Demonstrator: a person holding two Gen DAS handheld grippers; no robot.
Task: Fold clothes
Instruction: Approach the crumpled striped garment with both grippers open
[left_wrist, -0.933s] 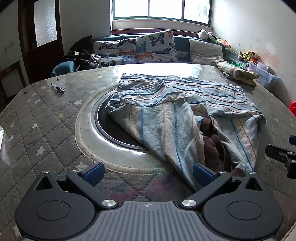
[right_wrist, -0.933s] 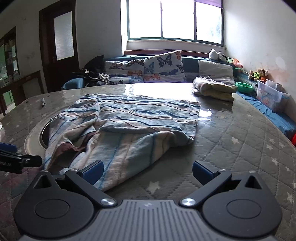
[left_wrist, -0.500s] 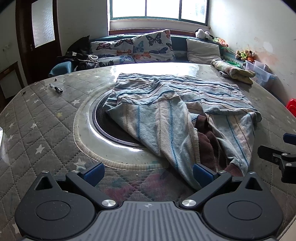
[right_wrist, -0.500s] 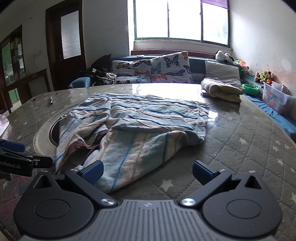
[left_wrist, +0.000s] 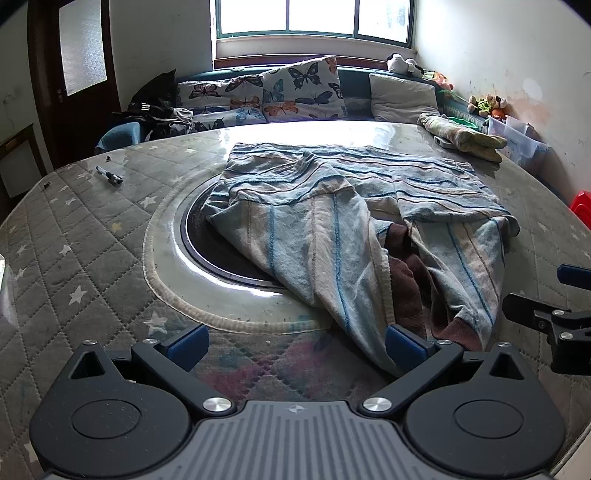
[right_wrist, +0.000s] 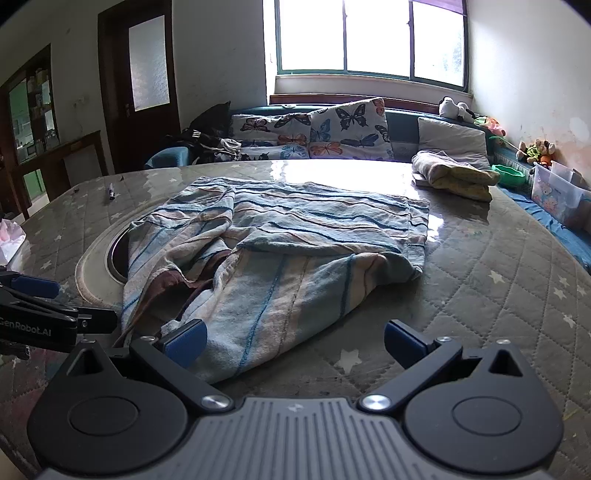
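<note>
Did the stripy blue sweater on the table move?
No. The striped blue sweater lies in the same shape over the dark round hole in the quilted table; only the cameras shifted.

Striped garment (left_wrist: 332, 229) hides part of the dark recess (left_wrist: 207, 240).

Fuzzy striped cloth garment (left_wrist: 332, 221) on glossy glass over quilted, star-printed table cover (left_wrist: 74, 236).
</note>
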